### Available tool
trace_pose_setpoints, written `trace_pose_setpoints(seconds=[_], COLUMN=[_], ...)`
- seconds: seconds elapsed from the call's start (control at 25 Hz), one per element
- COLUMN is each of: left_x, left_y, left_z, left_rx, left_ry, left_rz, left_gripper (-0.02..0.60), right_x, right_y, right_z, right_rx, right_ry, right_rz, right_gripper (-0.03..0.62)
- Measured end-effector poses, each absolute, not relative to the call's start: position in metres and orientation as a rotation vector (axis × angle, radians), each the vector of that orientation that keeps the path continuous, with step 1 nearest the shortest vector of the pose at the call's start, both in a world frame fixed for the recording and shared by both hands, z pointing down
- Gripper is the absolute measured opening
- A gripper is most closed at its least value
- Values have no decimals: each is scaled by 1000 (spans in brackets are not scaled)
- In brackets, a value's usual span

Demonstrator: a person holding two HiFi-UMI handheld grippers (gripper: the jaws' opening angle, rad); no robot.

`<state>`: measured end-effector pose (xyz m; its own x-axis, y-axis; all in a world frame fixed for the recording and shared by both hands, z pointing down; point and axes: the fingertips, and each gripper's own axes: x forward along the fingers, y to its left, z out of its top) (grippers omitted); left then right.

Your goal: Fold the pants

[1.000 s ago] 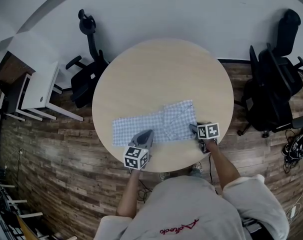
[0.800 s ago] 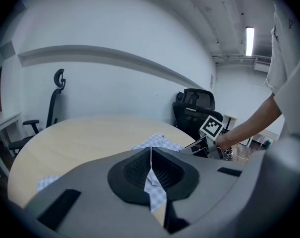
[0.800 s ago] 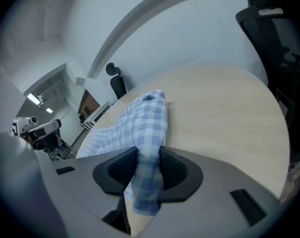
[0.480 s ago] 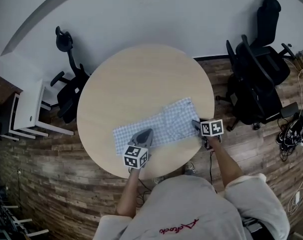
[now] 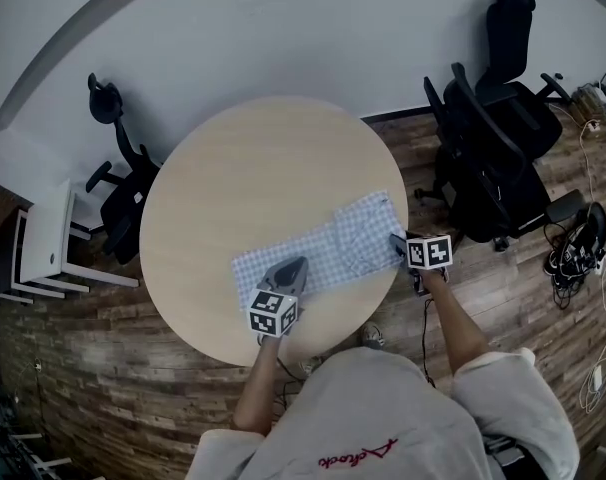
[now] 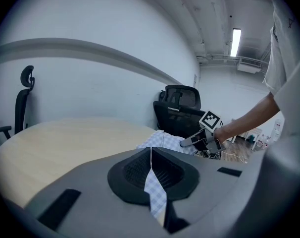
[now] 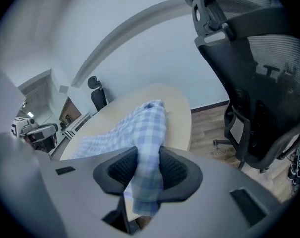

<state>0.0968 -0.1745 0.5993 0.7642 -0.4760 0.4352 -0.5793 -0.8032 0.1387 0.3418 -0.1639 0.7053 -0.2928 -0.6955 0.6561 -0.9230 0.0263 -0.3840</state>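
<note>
An office or meeting room is indicated: a round table (image 5: 263,168) is flanked by black swivel chairs (image 5: 493,158) on a wood-plank floor (image 5: 103,368). A white desk (image 5: 48,243) is set at the left, and a strip light (image 6: 235,42) is mounted overhead.

The far and left stretches of the round tabletop (image 5: 243,168) lie bare and open to a pass from either side. The checked pants (image 5: 323,253) cover the near strip. Black office chairs (image 5: 493,183) crowd the floor just beyond the right claw (image 5: 396,243), and a second chair (image 5: 123,206) stands by the left rim.
</note>
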Motion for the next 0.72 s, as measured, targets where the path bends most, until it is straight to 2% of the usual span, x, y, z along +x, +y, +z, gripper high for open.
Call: trace_pose_setpoints(seconds=[0.36,0.72], left_x=[77,26], left_y=[-155,-144], left_z=[590,583], left_rx=[2726,2712], left_ry=[-781,-833], left_rz=[513,437], left_gripper=[34,34], right_x=[294,199], right_y=[-160,-168], right_z=[640,591], right_rx=[1701,1608], right_ry=[-2104,-2211], right_rz=[932,739], right_gripper=[152,149])
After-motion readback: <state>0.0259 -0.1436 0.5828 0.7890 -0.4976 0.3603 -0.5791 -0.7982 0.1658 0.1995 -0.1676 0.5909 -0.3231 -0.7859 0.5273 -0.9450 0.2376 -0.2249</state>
